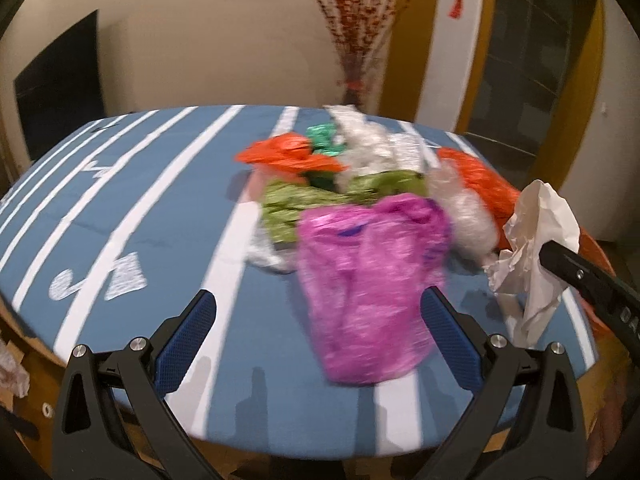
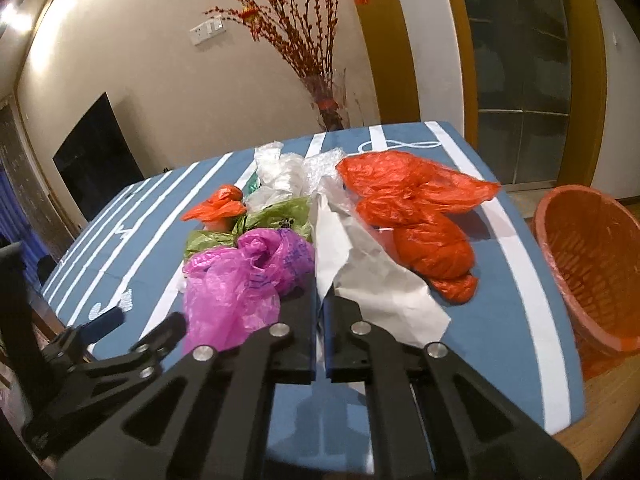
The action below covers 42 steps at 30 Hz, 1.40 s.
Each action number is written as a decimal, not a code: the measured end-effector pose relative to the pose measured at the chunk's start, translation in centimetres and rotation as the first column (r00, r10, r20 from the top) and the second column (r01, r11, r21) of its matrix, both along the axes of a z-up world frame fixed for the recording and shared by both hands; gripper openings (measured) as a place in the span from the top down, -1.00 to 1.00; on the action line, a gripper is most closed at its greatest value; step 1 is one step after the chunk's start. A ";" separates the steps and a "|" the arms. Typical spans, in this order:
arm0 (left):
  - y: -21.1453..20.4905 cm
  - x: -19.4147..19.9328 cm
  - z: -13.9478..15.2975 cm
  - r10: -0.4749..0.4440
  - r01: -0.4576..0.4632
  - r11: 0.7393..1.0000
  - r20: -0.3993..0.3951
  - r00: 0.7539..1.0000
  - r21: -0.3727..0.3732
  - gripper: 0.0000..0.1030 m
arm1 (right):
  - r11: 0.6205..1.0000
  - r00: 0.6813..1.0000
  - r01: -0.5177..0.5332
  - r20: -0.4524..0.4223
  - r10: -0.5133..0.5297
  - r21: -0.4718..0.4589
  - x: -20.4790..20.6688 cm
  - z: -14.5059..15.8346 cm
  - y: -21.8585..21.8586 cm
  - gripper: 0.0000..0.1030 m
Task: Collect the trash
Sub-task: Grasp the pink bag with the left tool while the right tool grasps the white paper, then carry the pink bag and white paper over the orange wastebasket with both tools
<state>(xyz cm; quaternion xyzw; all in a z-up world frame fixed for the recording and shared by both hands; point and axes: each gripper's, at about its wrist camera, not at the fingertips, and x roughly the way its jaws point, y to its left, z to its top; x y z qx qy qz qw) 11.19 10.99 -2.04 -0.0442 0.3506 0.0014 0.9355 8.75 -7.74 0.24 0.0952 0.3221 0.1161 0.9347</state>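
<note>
1. On the tabletop [image 2: 520,264] lies a heap of bags: pink bag [image 2: 244,276], orange bag [image 2: 416,216], green bag [image 2: 276,216].
2. My right gripper [image 2: 319,300] has its jaws clenched on the white paper [image 2: 360,256], lifted from the heap.
3. My left gripper [image 1: 320,328] has its jaws released, either side of the pink bag.
4. I judge the next move carries the paper right to the orange basket [image 2: 592,264] beside the tabletop.

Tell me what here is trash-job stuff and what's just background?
Job: crumpled white paper, held by the right hand-held gripper; pink plastic bag; large orange plastic bag; orange woven basket.
Background: red-berry branch vase; black wall screen.
</note>
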 end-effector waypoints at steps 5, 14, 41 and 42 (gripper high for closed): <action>-2.5 1.6 0.4 -0.032 0.030 0.998 0.028 0.999 0.059 -0.95 | 0.998 0.998 0.057 0.025 -0.057 -0.009 -1.3 0.4 -2.4 0.92; -4.8 5.0 -2.1 -0.069 0.078 0.989 -0.071 0.995 0.128 -0.31 | 0.992 0.992 0.123 -0.004 -0.123 0.009 -1.9 -0.6 -5.2 0.92; -6.8 1.8 4.6 -0.209 0.209 0.978 0.064 0.976 -0.001 0.64 | 0.977 0.973 0.214 0.078 -0.215 0.020 -3.6 1.4 -9.4 0.92; -7.4 1.8 5.0 -0.219 0.220 0.975 0.070 0.973 -0.007 0.64 | 0.974 0.971 0.224 0.082 -0.225 0.019 -3.6 1.5 -9.8 0.92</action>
